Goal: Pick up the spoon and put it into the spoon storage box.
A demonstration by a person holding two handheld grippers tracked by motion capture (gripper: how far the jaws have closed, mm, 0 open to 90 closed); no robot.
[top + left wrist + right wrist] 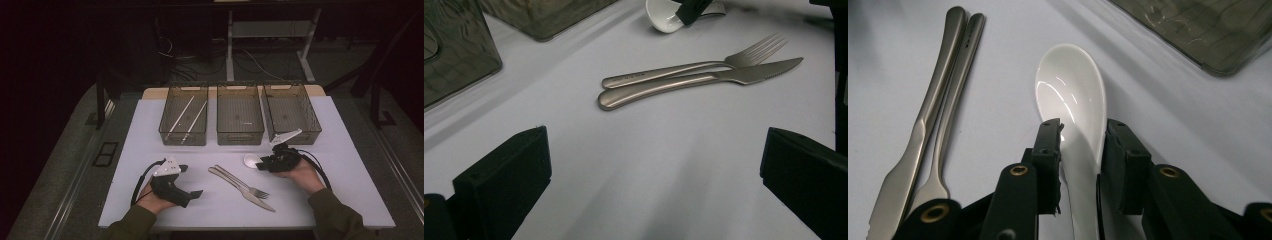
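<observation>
Here the right hand-held gripper (1082, 150) pinches the white spoon (1073, 95); the fork's (684, 70) handle engraving is unreadable.

Open table (150, 150) ahead of left gripper (191, 181); fork (245, 183) and knife (240, 189) block centre, three bins (240, 135) wall the back.

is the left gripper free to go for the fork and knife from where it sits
Probably yes. The left gripper has its jaws wide open with nothing in them, and bare table lies between it and the fork and knife. The right gripper is off at the spoon.
</observation>
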